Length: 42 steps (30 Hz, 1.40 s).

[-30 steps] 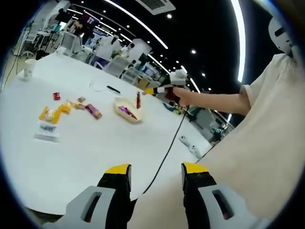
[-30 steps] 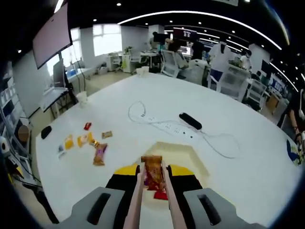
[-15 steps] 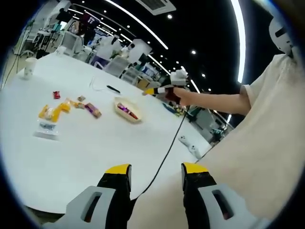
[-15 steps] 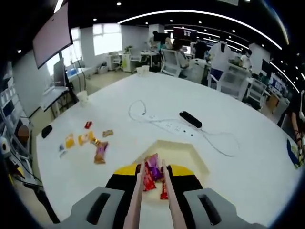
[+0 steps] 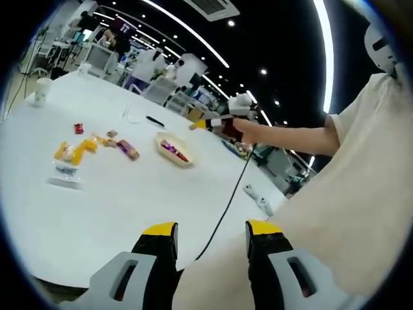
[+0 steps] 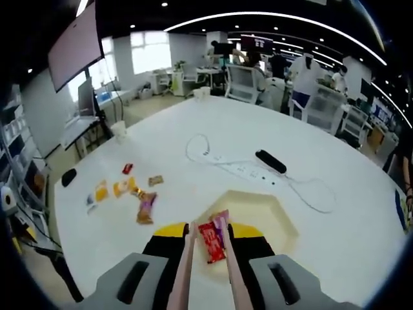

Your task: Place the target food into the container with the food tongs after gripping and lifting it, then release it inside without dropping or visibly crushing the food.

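R gripper [image 6: 208, 240] is clamping tongs [image 6: 185, 271] over the container [image 6: 258, 216], w/ red snack packs [image 6: 213, 237] lying between the tips. L gripper [image 5: 211, 240] is idling apart above the worktop [image 5: 97, 206]; loose snacks [image 6: 122, 188] are sitting at 10 o'clock.

container [image 6: 274, 216] near wall hidden behind tongs [image 6: 208, 242], snack lettering unreadable

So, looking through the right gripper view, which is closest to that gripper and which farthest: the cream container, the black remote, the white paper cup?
1. Cream container: just beyond the right gripper, holding wrapped snacks.
2. Black remote: farther up the table, beside the white cable.
3. White paper cup: farthest, at the table's left edge.
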### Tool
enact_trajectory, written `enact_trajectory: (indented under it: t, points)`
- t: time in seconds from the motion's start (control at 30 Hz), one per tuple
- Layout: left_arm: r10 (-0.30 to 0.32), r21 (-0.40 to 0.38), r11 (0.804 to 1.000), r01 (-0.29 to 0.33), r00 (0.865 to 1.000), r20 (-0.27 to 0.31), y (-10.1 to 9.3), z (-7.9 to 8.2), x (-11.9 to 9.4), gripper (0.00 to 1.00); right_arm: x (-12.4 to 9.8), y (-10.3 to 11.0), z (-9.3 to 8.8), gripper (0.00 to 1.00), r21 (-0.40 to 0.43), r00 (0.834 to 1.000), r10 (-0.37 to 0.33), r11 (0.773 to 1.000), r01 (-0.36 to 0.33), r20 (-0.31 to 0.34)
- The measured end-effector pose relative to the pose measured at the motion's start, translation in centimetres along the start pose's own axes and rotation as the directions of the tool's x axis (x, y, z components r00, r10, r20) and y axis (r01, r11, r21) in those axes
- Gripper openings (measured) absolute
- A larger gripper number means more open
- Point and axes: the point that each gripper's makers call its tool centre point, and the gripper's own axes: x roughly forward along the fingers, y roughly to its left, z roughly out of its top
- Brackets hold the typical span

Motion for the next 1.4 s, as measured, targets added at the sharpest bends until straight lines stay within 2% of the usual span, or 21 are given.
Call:
enact_trajectory:
  t: [0.67, 0.87, 1.0, 1.3, 1.4]
  points:
    - [0.027, -0.021, 0.999, -0.027, 0.999, 0.020, 0.8, 0.0, -0.8, 0.41, 3.0, 4.2, 0.8, 0.24, -0.035, 0.996, 0.082, 0.996, -0.083, -0.030]
    - [0.038, -0.028, 0.999, -0.037, 0.999, 0.025, 1.0, 0.0, -1.1, 0.41, 3.6, 4.8, 0.7, 0.24, -0.039, 0.995, 0.093, 0.995, -0.095, -0.040]
    - [0.050, -0.034, 0.998, -0.049, 0.998, 0.031, 1.3, -0.1, -1.6, 0.41, 3.7, 6.8, 1.0, 0.24, -0.046, 0.993, 0.112, 0.992, -0.114, -0.049]
    - [0.064, -0.044, 0.997, -0.062, 0.997, 0.037, 1.5, -0.2, -2.0, 0.41, 3.7, 9.5, 1.5, 0.24, -0.061, 0.988, 0.139, 0.988, -0.143, -0.061]
    - [0.065, -0.047, 0.997, -0.063, 0.997, 0.039, 1.5, -0.2, -2.2, 0.41, 4.1, 9.3, 1.4, 0.24, -0.063, 0.987, 0.149, 0.986, -0.153, -0.068]
